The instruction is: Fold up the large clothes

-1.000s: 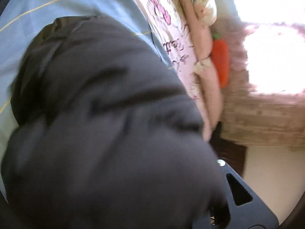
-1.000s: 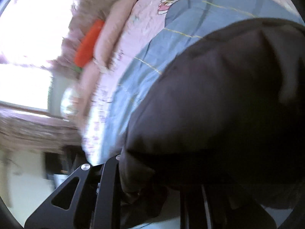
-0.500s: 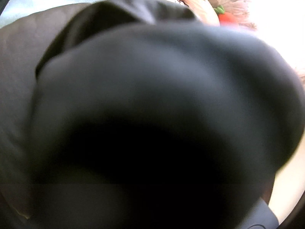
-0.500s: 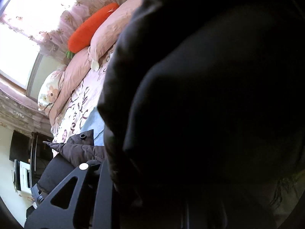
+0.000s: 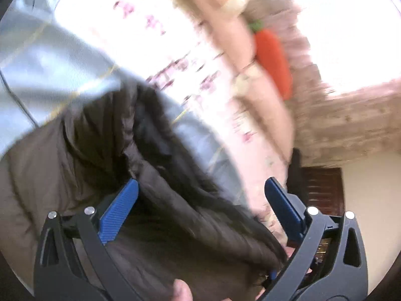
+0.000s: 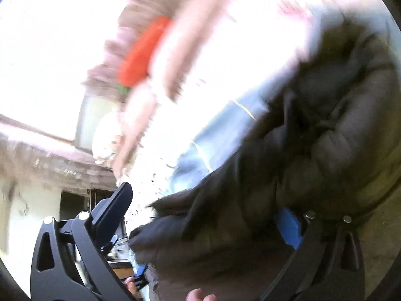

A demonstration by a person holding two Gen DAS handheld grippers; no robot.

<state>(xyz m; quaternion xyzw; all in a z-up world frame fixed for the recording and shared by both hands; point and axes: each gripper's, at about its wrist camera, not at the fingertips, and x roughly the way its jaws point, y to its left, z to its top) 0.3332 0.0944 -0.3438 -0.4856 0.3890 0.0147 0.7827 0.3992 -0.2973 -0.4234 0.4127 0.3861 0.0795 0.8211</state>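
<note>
A dark puffy jacket lies bunched on the blue quilt of a bed. My left gripper hovers just over it, its jaws opening wide. A fold of the jacket lies between the blue pads, which do not press on it. In the right wrist view the jacket fills the right side. My right gripper is opening too. Jacket cloth drapes over its right finger and hides most of that blue pad; the left finger stands free. Both views are blurred.
A pink patterned sheet and pink pillows lie beyond the quilt, with an orange carrot plush at the head. Lace curtains frame a bright window. A dark wooden stand sits beside the bed. A fingertip shows at the bottom.
The jacket covered both lenses while both grippers held it shut. Now both jaws have sprung wide, the jacket has dropped onto the bed, and the room shows again.
</note>
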